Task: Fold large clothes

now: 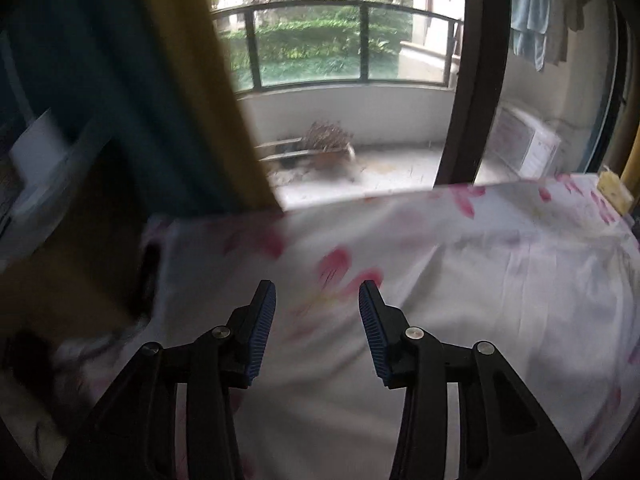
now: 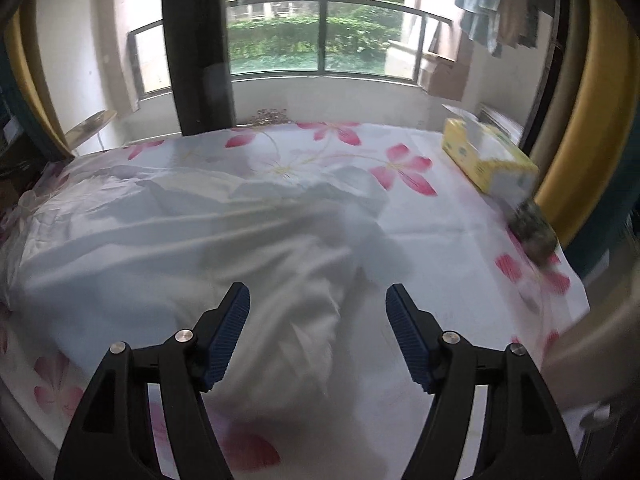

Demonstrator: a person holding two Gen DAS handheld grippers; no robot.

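A large white garment (image 2: 180, 232) lies crumpled across a bed covered by a white sheet with pink flowers (image 2: 332, 136). My right gripper (image 2: 318, 287) hovers just above the garment's near folds, open, with no cloth pinched between its blue pads. In the left wrist view my left gripper (image 1: 317, 286) is also open and holds nothing, over the left part of the flowered sheet (image 1: 340, 264). A smoother white cloth (image 1: 500, 280) spreads to its right, blurred; I cannot tell if it is the garment.
A yellow tissue box (image 2: 486, 160) sits at the bed's far right corner, with a dark object (image 2: 534, 232) just in front of it. A yellow and teal curtain (image 1: 236, 100) hangs at the bed's left end. Beyond the bed is a balcony railing (image 2: 324, 0).
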